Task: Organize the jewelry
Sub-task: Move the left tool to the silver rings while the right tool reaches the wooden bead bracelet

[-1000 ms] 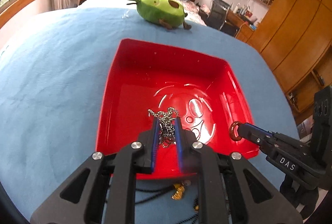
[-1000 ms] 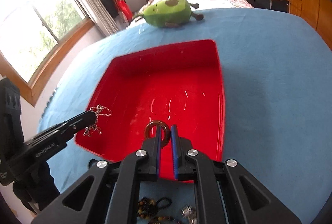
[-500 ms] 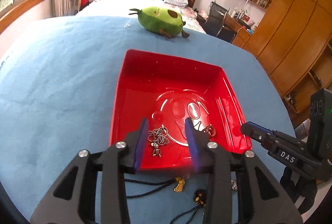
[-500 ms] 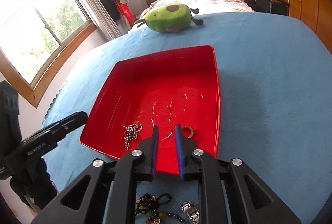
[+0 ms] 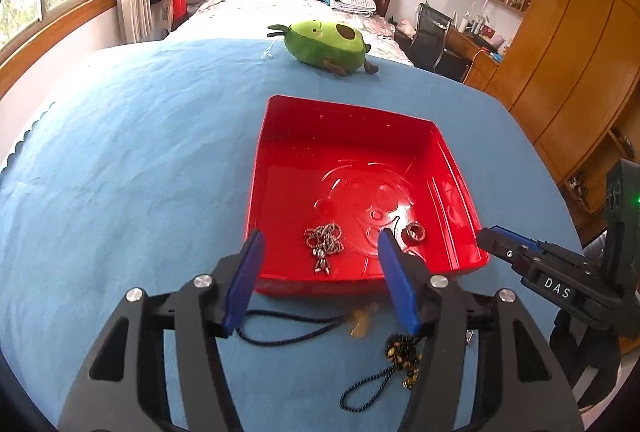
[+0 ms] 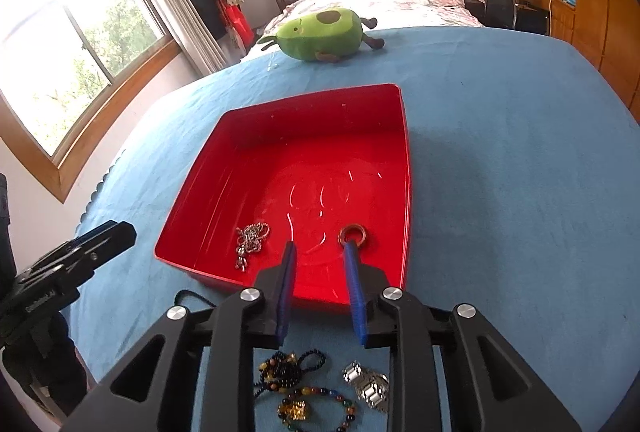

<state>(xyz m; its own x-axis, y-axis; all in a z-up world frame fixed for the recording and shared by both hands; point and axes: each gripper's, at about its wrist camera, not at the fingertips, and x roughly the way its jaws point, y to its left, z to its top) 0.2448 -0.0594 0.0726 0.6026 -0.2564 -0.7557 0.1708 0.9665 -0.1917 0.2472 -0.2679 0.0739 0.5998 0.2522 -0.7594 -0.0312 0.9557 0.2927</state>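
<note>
Left hand-held gripper (image 5: 320,252) and right hand-held gripper (image 6: 320,252) empty, jaws just opening

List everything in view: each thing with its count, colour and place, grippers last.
red tray: one, red, on the blue cloth, centre.
silver chain: one, silver, bunched on the tray floor, near left part.
ring: one, brownish, on the tray floor, near right part.
black cord necklace: one, black with a gold pendant, on the cloth in front of the tray.
beaded pieces: a small heap, dark and amber; count unclear, on the cloth in front of the tray.
silver bracelet: one, silver, beside the beads.
avocado plush: one, green, far edge of the cloth.
blue cloth: one, blue, covers the surface.
left gripper: black, blue pads, jaws just opened, empty, above the chain.
right gripper: black, blue pads, jaws just opened, empty, beside the ring.
</note>
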